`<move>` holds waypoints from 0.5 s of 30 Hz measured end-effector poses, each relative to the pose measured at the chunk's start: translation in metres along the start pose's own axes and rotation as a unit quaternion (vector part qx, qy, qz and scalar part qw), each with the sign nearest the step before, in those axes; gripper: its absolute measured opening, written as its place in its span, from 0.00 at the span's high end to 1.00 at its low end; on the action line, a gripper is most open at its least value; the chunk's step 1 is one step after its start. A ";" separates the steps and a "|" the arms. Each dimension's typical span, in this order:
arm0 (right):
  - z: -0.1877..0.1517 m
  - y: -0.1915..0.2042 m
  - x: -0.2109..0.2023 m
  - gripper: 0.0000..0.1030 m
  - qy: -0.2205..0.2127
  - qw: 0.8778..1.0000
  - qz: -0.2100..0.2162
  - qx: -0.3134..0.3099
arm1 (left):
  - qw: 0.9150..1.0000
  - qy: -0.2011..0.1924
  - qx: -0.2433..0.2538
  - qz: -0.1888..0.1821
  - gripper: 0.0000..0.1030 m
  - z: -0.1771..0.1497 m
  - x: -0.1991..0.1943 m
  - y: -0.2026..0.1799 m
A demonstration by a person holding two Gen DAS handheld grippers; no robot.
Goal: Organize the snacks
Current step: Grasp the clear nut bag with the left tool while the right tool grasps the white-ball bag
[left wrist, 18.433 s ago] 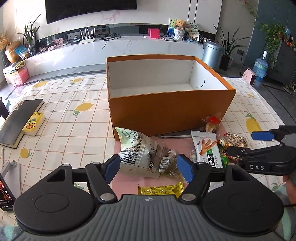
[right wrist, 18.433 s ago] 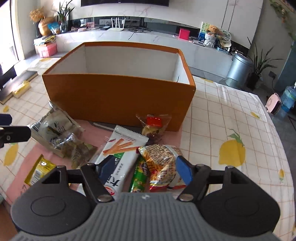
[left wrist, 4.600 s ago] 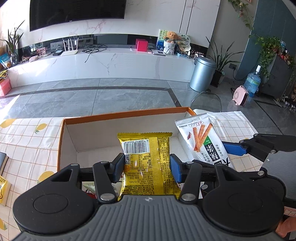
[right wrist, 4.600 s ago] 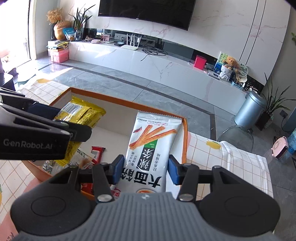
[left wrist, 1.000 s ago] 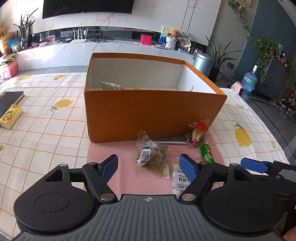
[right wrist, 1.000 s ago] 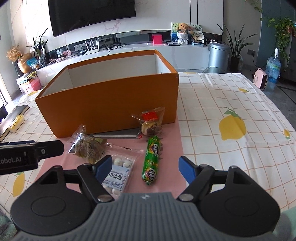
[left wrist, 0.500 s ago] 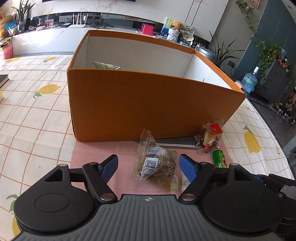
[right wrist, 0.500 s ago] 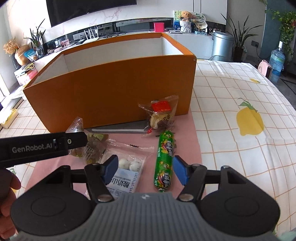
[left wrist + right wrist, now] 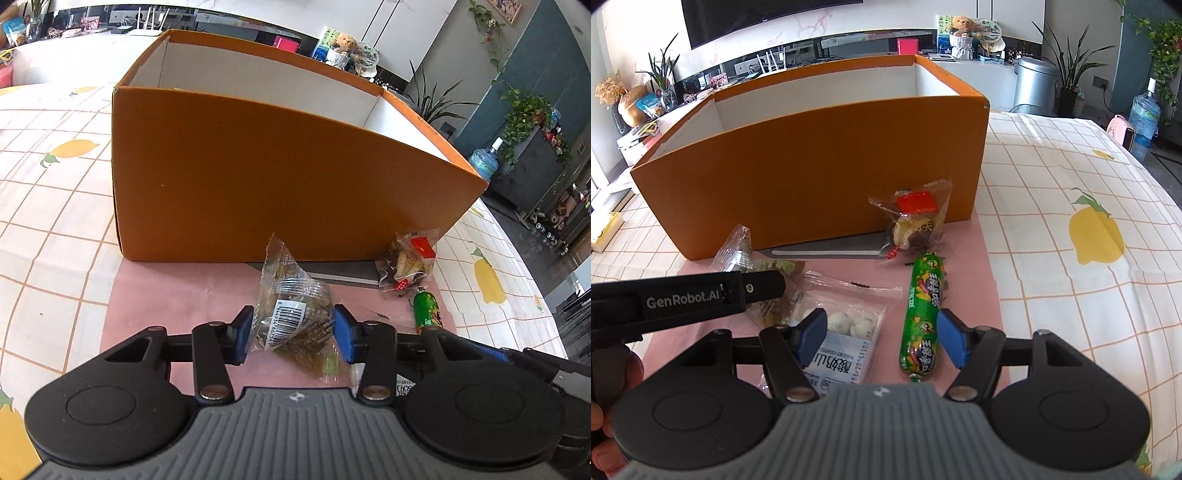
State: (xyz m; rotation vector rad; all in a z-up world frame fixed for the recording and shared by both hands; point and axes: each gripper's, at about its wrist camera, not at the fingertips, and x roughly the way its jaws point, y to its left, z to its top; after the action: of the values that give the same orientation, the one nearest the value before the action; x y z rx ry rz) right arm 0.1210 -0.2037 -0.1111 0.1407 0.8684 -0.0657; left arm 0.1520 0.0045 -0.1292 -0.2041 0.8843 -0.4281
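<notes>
A clear packet of brown snack with a barcode (image 9: 291, 321) lies on the pink mat (image 9: 166, 295) in front of the orange box (image 9: 258, 184). My left gripper (image 9: 293, 336) is closing on it, and both blue pads touch the wrapper. In the right wrist view, my right gripper (image 9: 882, 336) stands partly open low over the mat. A green sausage stick (image 9: 921, 325) and part of a white packet of pale balls (image 9: 846, 332) lie between its pads. One left-gripper finger (image 9: 753, 290) crosses that view on the left. A red-label packet (image 9: 916, 221) leans on the box.
The orange box (image 9: 812, 177) stands close ahead, its front wall hiding its contents. A grey flat strip (image 9: 827, 253) pokes out from under it. A lemon-print tablecloth (image 9: 1089, 229) spreads right. A person's hand (image 9: 602, 424) shows at the left edge.
Both grippers have come lower and nearer the mat. The left jaws narrowed from wide apart onto the barcode packet. The right jaws narrowed a little around the green stick and white packet.
</notes>
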 end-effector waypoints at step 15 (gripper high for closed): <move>-0.006 0.019 -0.004 0.37 -0.006 0.999 0.029 -0.038 | 0.999 -0.001 0.003 0.051 0.57 -0.008 -0.025 0.009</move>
State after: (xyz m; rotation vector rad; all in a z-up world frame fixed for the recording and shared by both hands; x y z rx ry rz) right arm 0.1161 -0.1842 -0.1099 0.0936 0.8523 0.0209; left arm 0.1350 0.0238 -0.1198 -0.1527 0.8866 -0.3347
